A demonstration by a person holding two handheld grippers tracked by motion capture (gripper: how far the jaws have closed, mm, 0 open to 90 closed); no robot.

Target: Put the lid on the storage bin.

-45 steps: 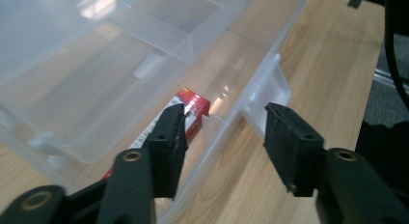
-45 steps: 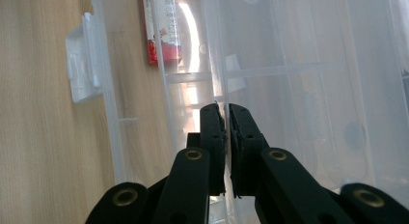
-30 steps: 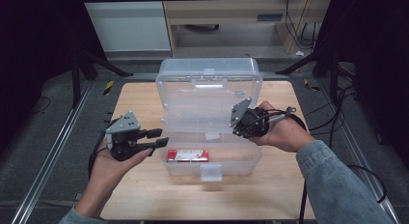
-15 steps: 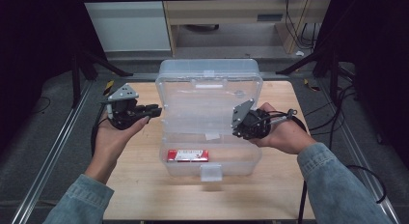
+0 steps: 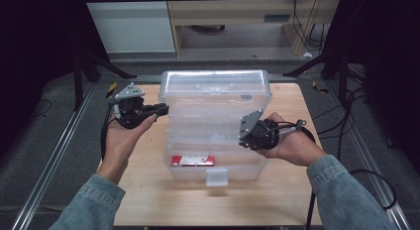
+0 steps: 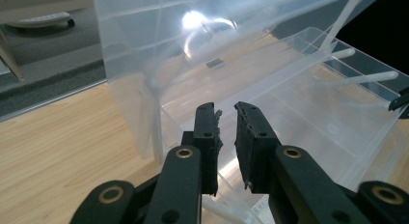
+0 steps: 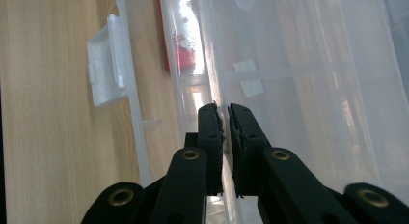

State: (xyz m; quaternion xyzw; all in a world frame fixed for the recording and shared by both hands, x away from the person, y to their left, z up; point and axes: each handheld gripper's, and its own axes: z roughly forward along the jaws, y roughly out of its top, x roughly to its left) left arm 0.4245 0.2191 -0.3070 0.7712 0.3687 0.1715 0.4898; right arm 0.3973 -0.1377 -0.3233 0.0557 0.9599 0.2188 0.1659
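Note:
A clear plastic box stands on the wooden table with its lid raised upright at the back. A flat red pack lies in the front compartment, seen through the wall as the red pack. My left gripper is held up beside the lid's left edge. In the left gripper view the left gripper has its jaws a little apart with nothing between them, just in front of the box. My right gripper is at the box's right wall. The right gripper is shut on that thin clear wall.
The box's white latch hangs at its front, also seen as the latch. Bare table lies in front and at both sides. Metal rails flank the table, and black stand legs and cables lie beyond.
My left gripper has risen from near the red pack at the box's front left and moved back to the lid's left edge. The right gripper has stayed at the right wall.

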